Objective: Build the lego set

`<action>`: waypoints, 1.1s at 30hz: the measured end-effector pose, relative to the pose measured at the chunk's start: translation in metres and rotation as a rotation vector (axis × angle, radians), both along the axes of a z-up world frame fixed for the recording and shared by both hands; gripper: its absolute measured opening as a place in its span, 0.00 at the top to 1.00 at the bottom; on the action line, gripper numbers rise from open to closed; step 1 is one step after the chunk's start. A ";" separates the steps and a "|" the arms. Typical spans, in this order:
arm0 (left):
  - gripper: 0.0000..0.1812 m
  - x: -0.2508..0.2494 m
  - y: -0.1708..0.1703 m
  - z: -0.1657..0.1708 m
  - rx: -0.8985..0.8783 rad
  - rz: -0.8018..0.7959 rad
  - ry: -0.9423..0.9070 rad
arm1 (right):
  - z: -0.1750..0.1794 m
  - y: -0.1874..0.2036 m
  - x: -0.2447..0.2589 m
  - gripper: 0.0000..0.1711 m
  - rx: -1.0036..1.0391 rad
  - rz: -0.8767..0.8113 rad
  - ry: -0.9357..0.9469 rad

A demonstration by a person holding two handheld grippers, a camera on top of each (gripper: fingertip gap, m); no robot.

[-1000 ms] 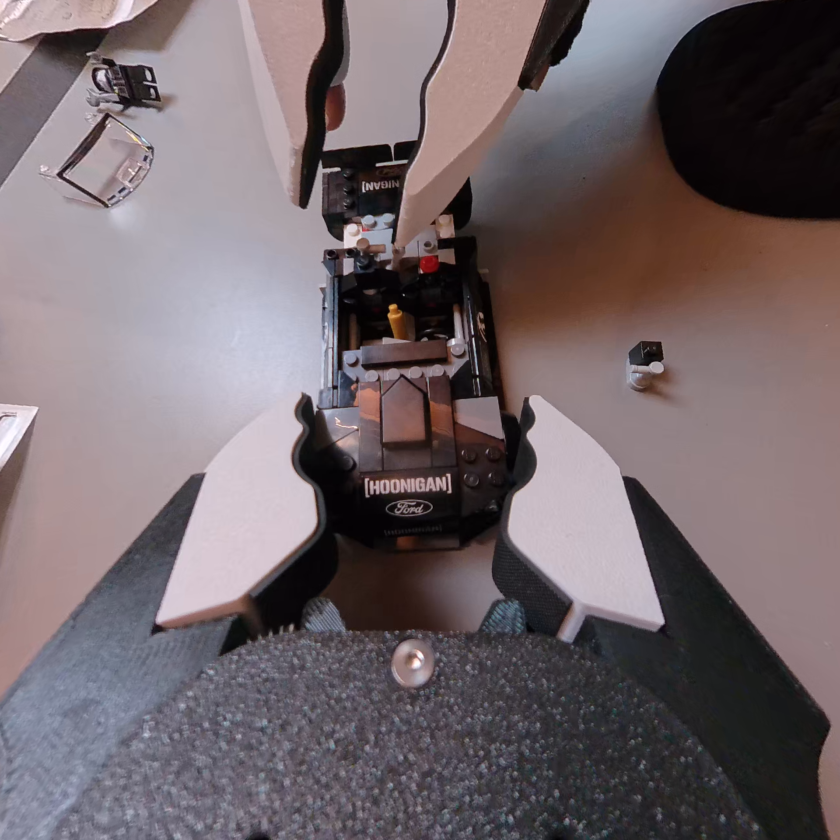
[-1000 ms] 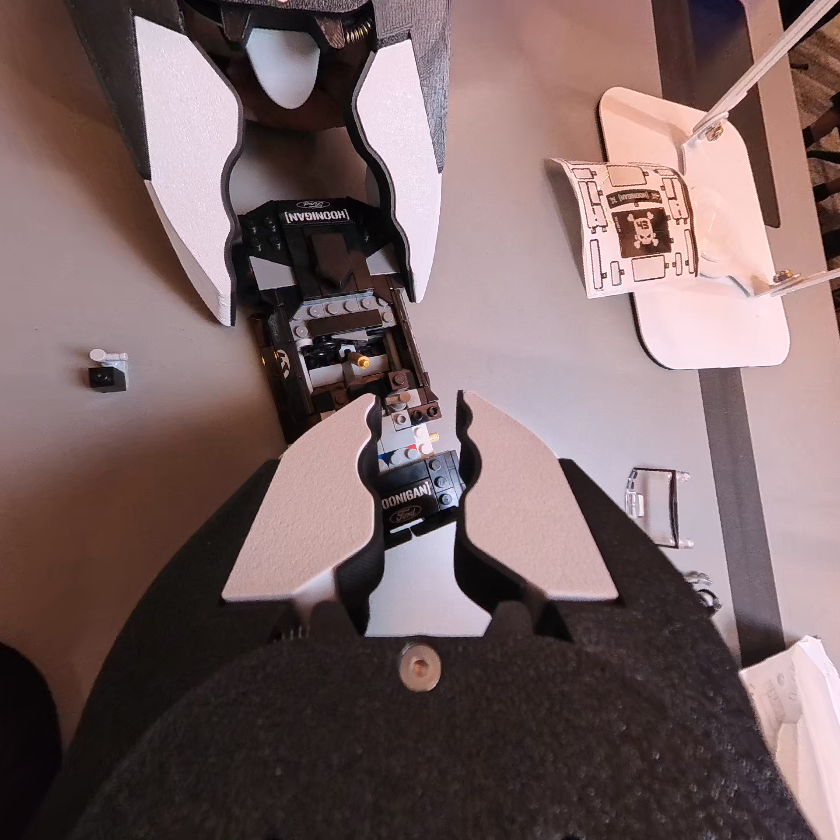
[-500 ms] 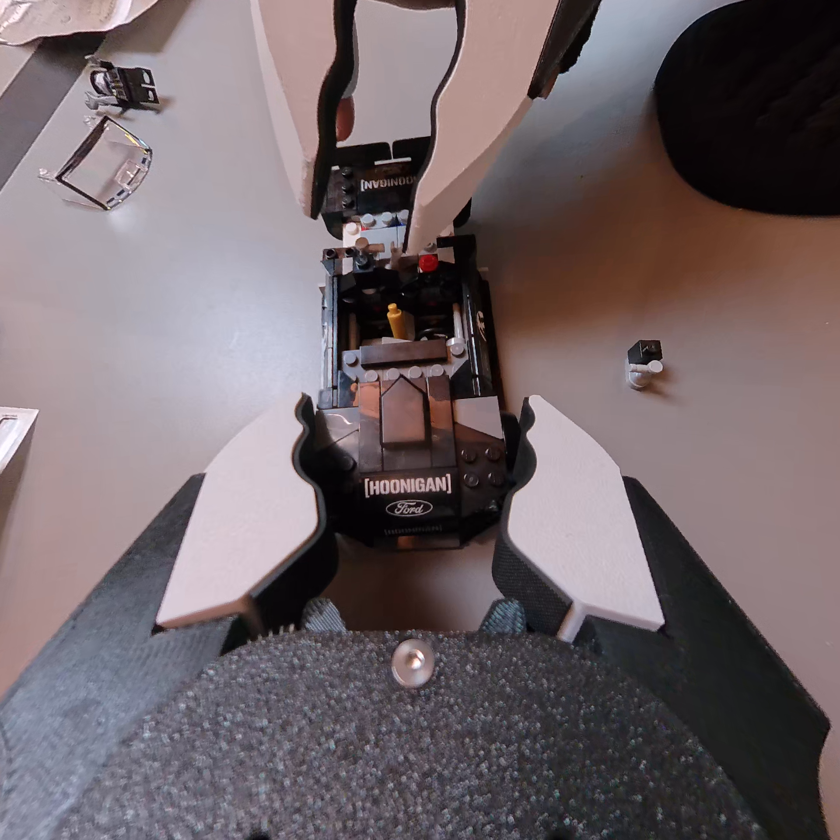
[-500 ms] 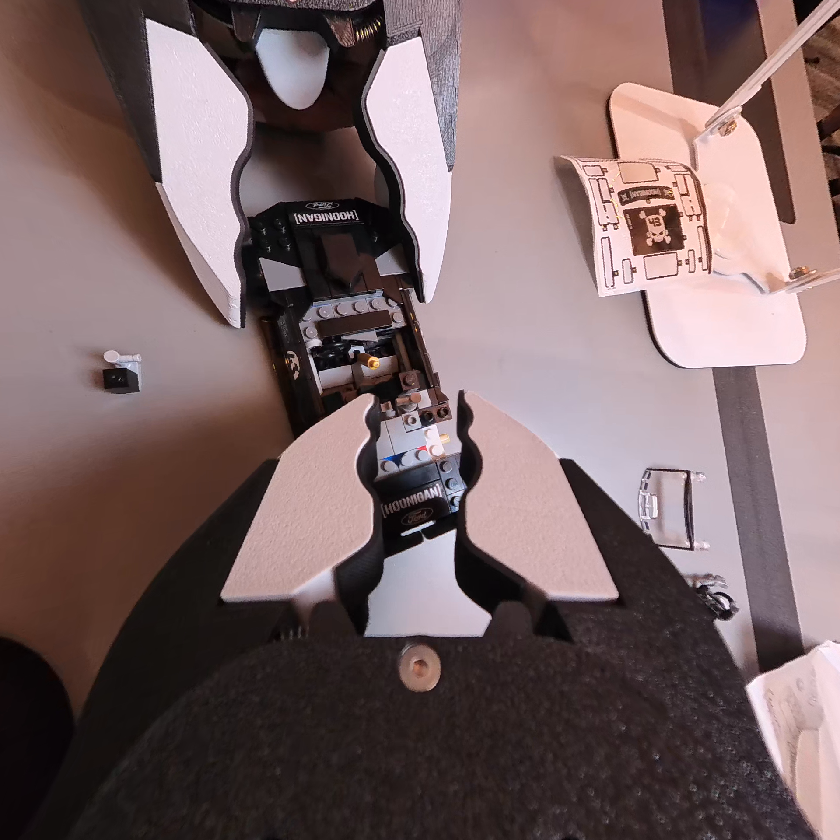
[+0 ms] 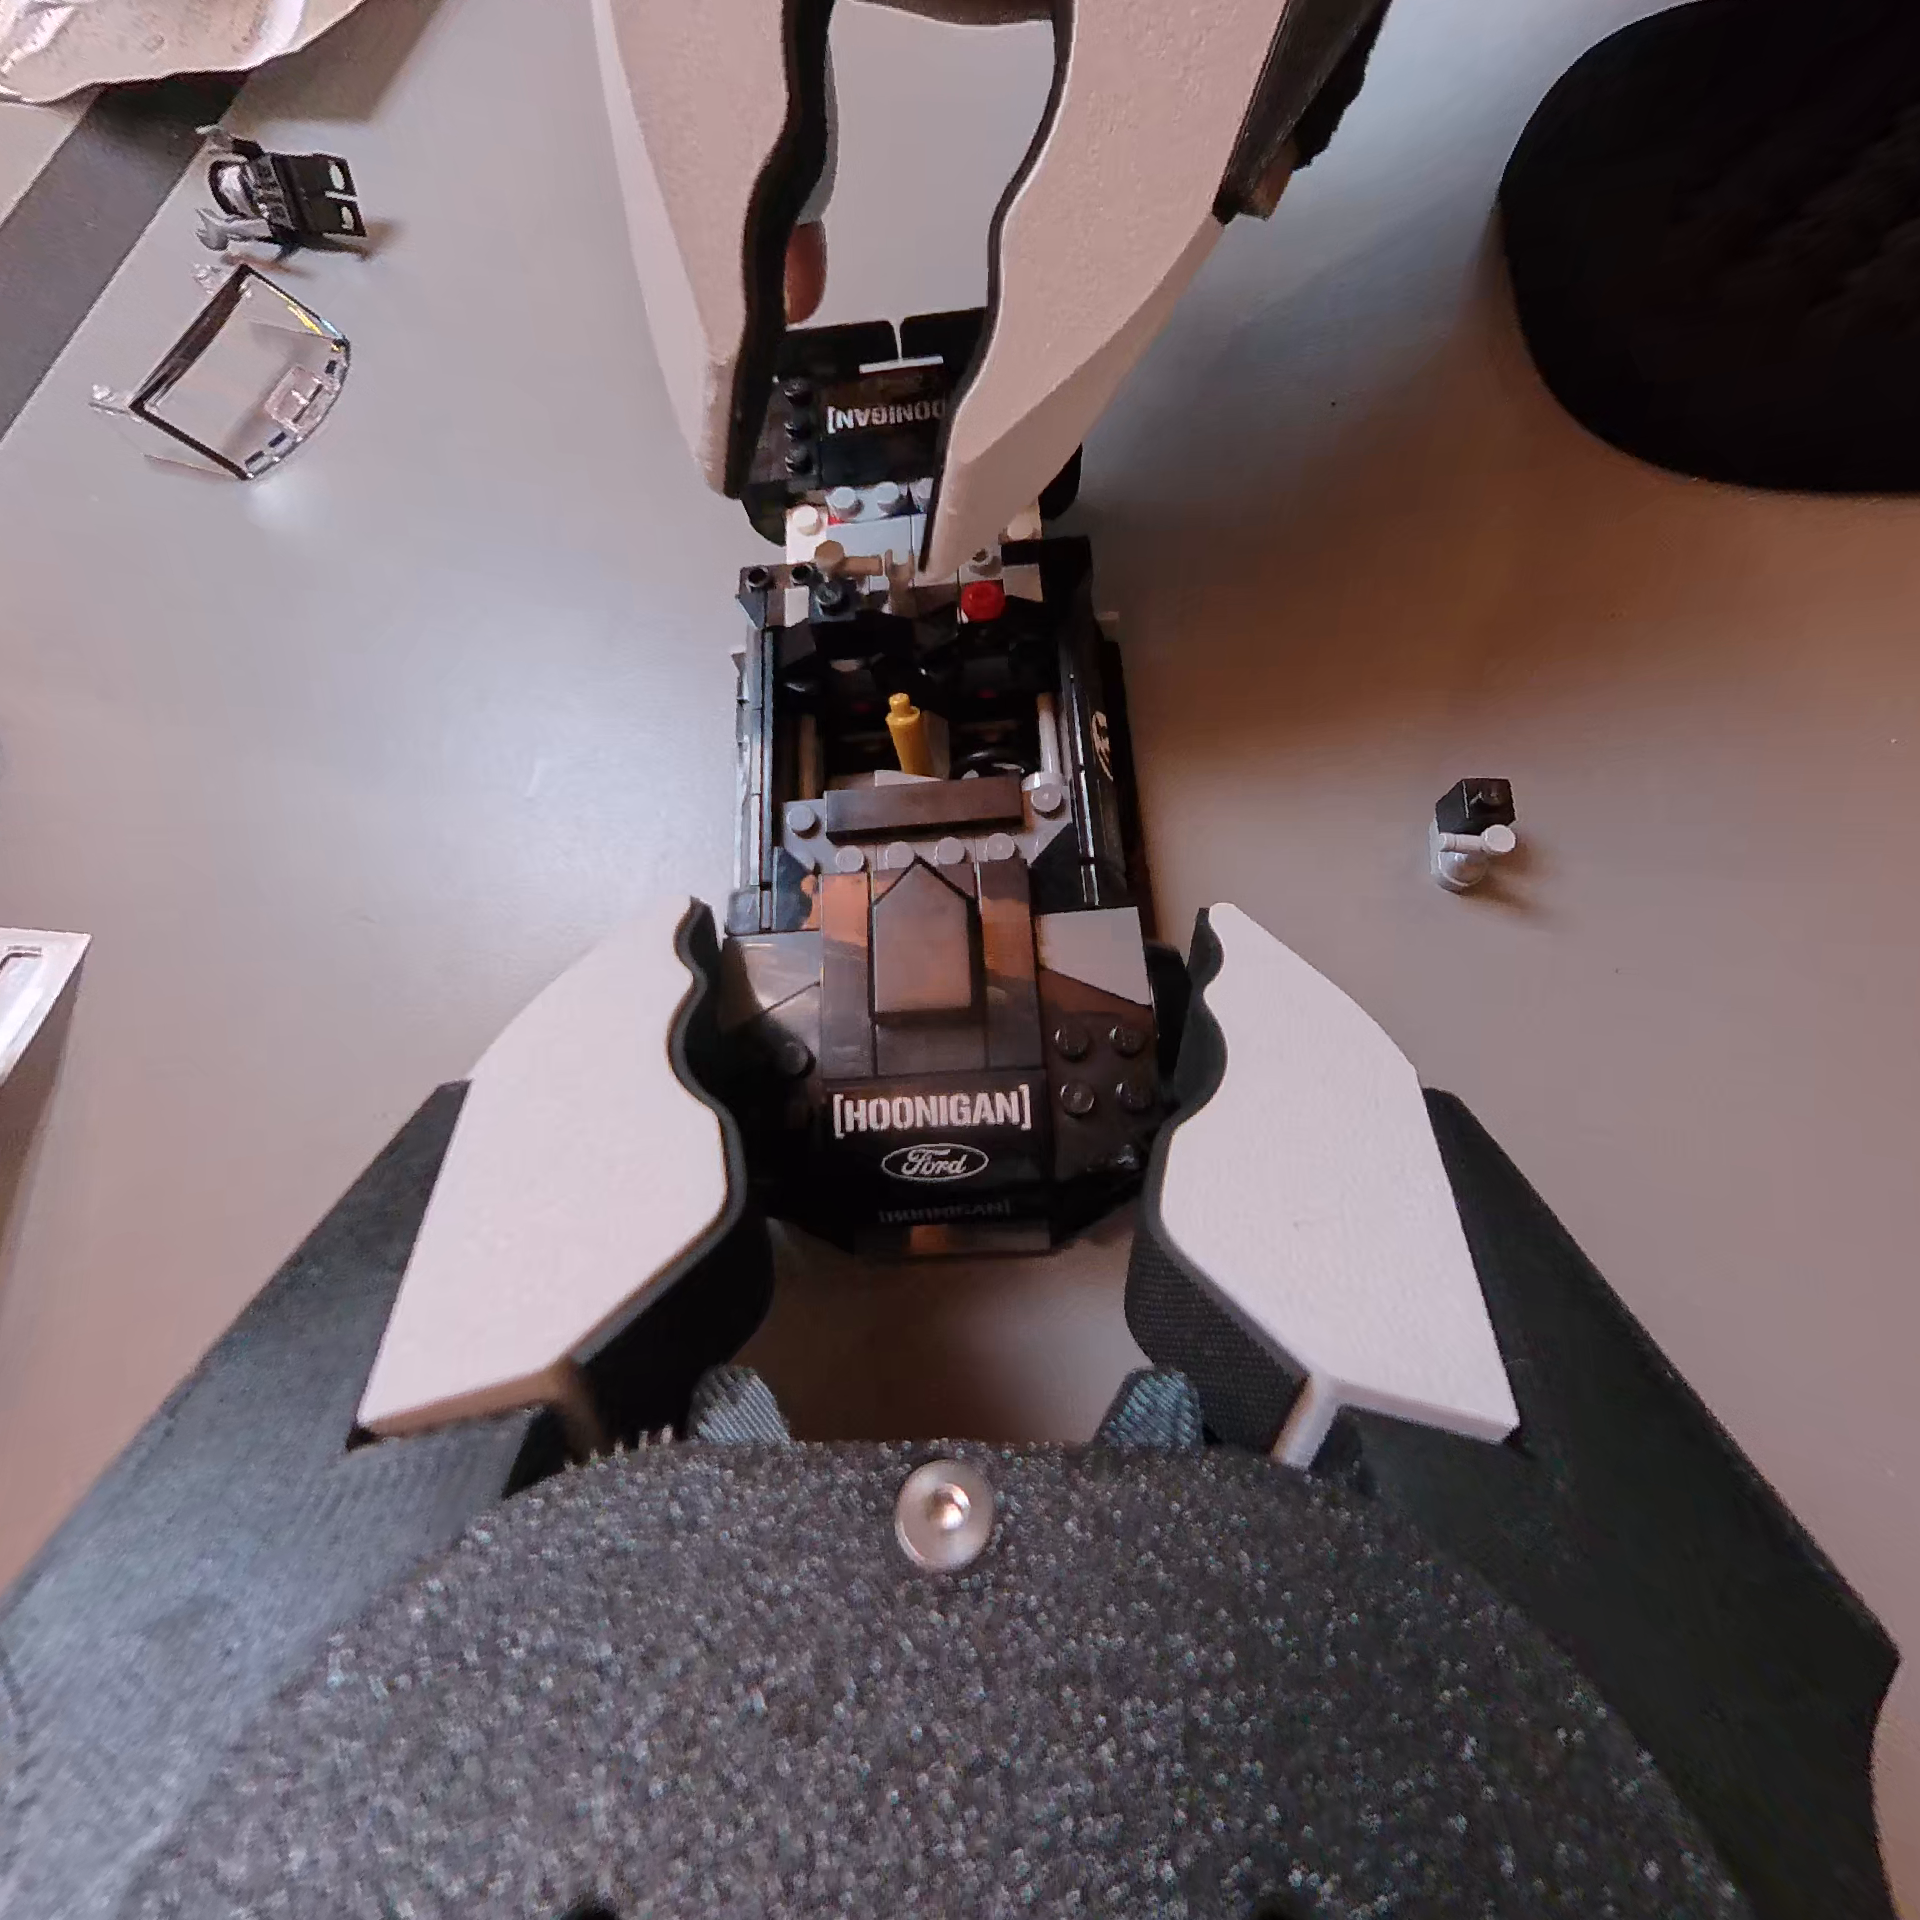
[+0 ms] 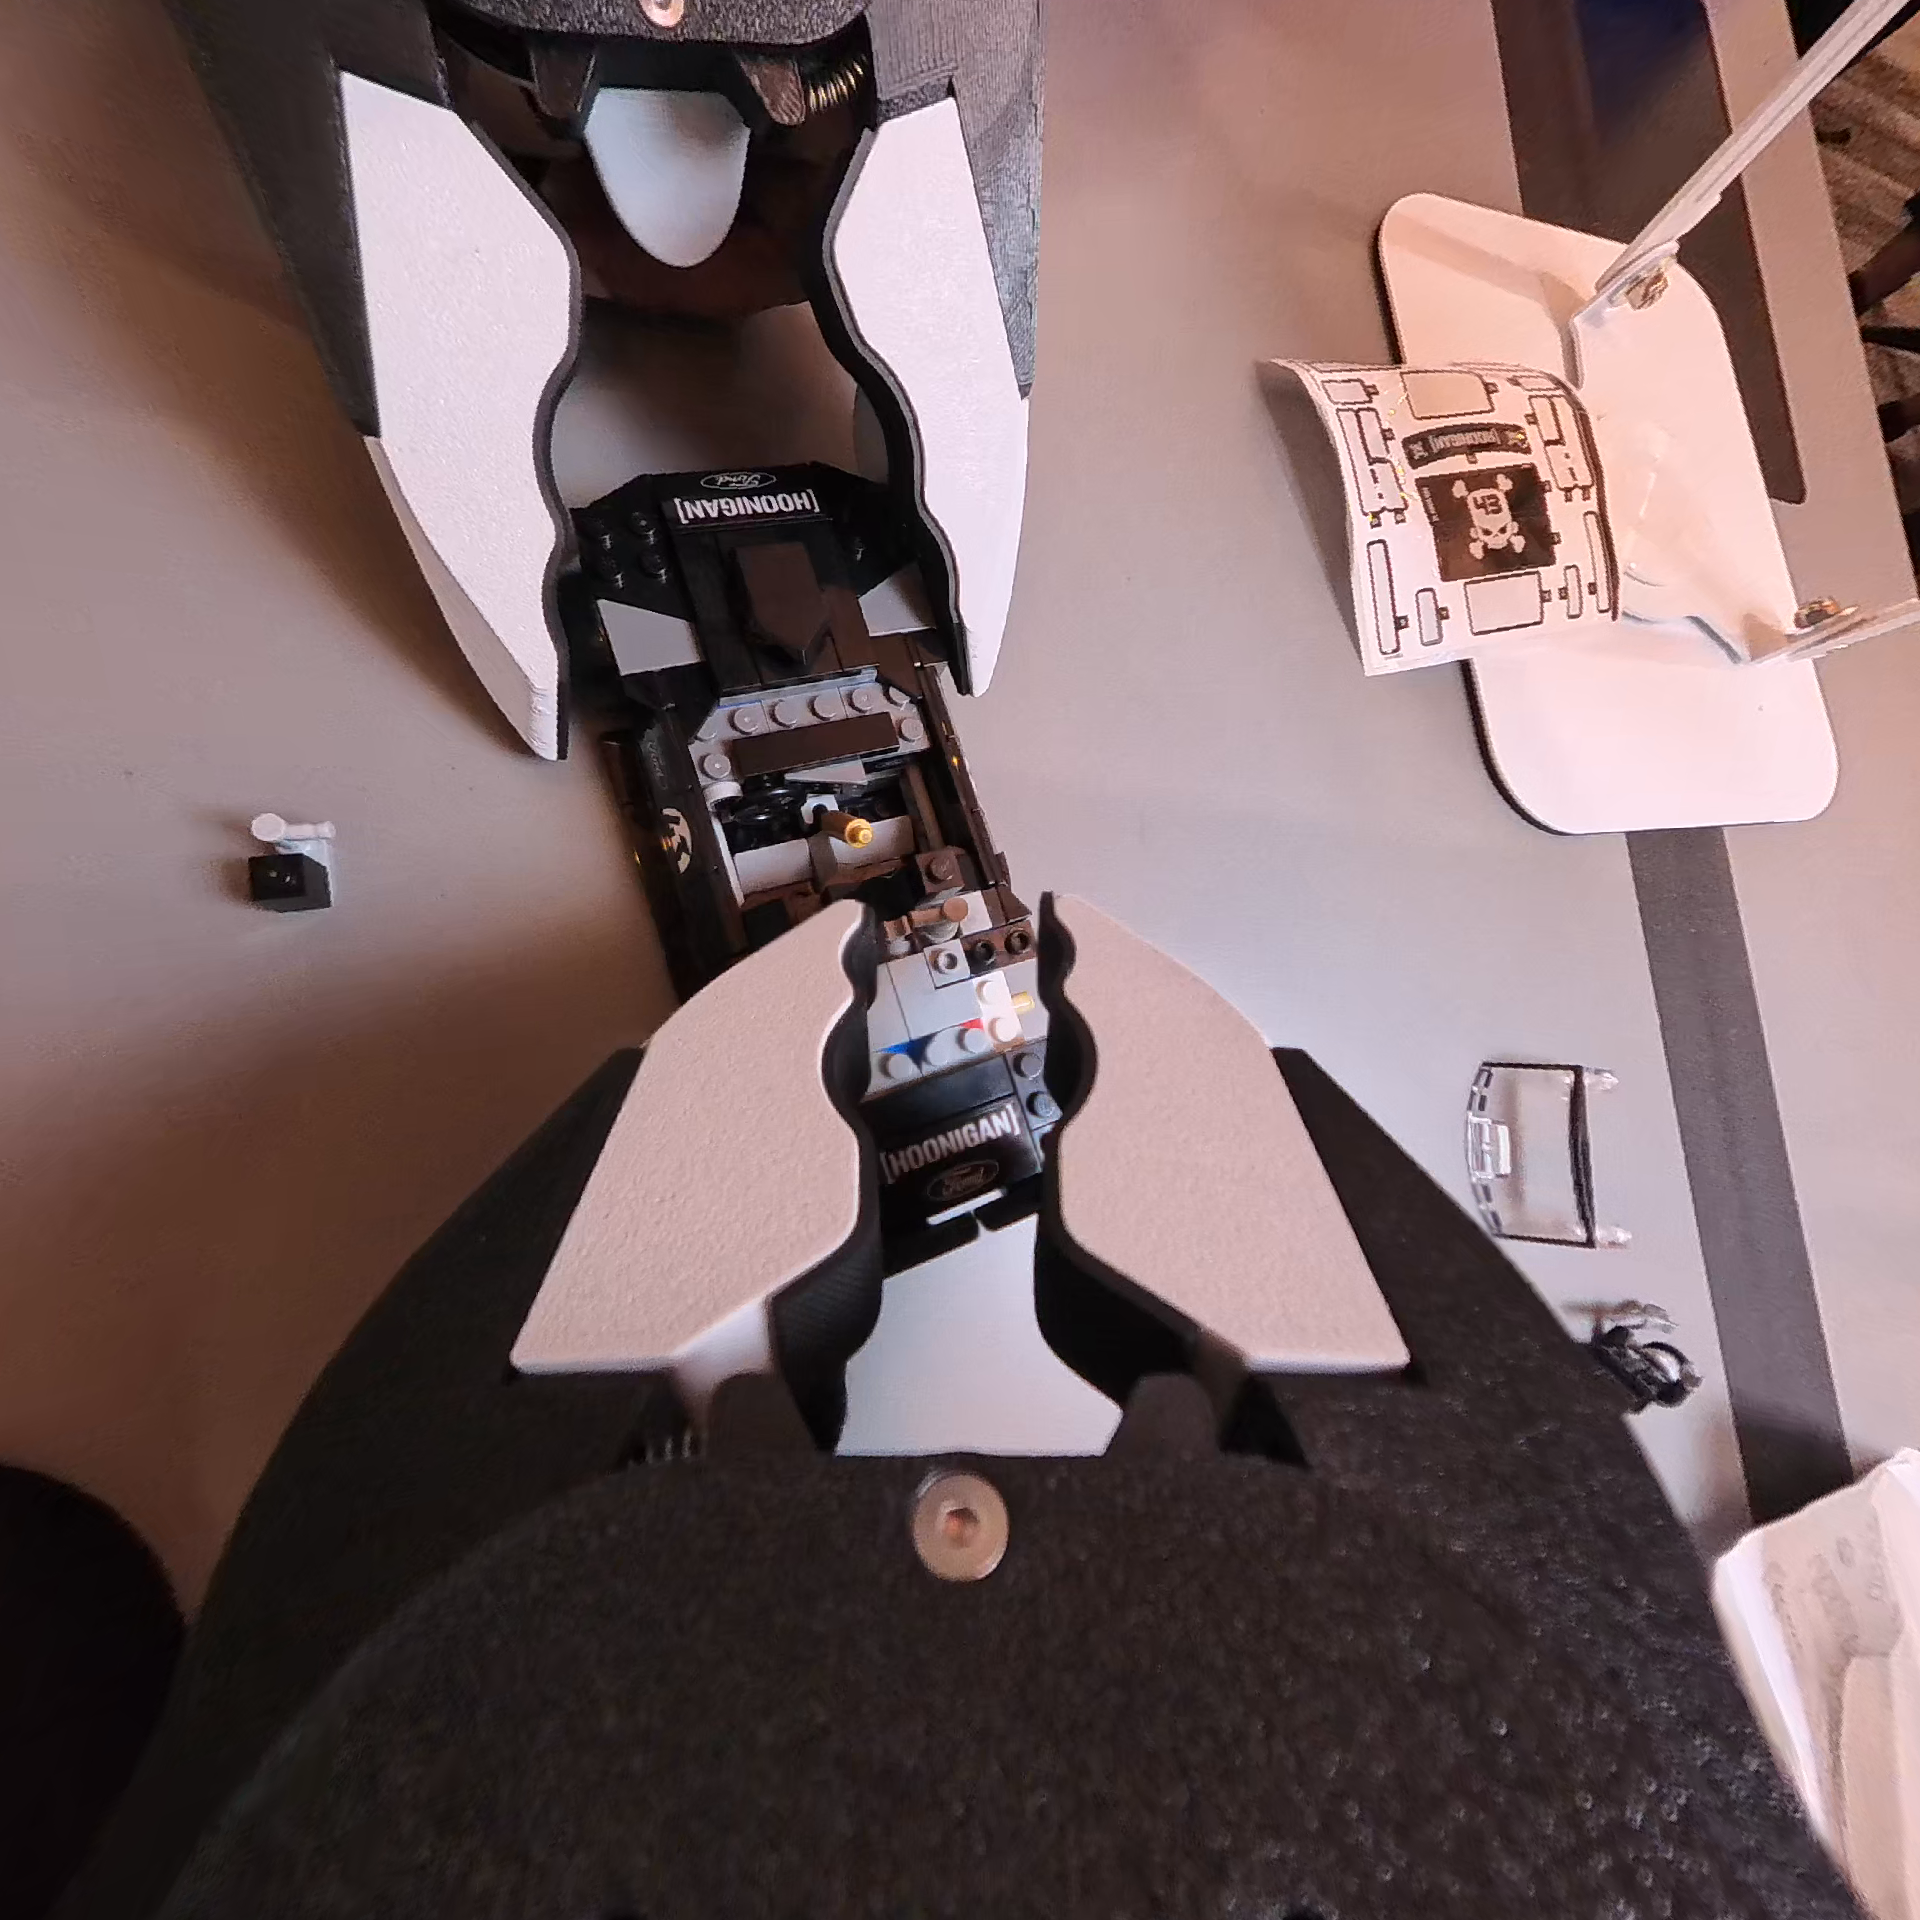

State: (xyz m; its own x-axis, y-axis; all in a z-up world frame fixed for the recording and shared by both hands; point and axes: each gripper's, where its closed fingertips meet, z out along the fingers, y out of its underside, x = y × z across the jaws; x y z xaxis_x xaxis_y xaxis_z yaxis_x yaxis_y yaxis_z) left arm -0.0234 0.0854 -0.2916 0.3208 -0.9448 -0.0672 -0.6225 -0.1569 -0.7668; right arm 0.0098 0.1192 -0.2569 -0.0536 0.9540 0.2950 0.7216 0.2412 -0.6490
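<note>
My left gripper point(image 5: 940, 1039) straddles the front end of the black lego car point(image 5: 935, 894), which sits on the grey table point(image 5: 364, 727) at the centre of the left wrist frame. The fingers point(image 5: 582, 1164) press the hood's two sides, closed onto it at about the car's width.

My right gripper point(image 6: 945, 956) comes in from the opposite end, entering the left wrist frame from the top. In the right wrist view its fingers point(image 6: 748, 1143) flank the car's rear section point(image 6: 951, 1081), narrowly parted; I cannot tell whether they grip it or only frame it.

A clear windshield piece point(image 5: 223, 390) lies in the upper left of the left wrist frame, a small black part point(image 5: 281, 197) just above it. A little black and grey piece point(image 5: 1470, 844) sits at the right, well apart from the car. A sticker sheet point(image 6: 1455, 499) rests on a white stand base point(image 6: 1662, 727) at the upper right of the right wrist frame.
</note>
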 end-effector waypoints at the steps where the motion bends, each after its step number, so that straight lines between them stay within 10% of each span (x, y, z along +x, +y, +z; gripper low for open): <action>1: 0.53 0.000 0.000 0.000 -0.001 0.001 -0.001 | 0.000 0.000 0.000 0.83 -0.001 -0.003 0.004; 33: 0.53 0.000 0.000 0.001 0.000 0.059 -0.003 | -0.005 -0.010 0.000 1.00 0.055 -0.034 0.011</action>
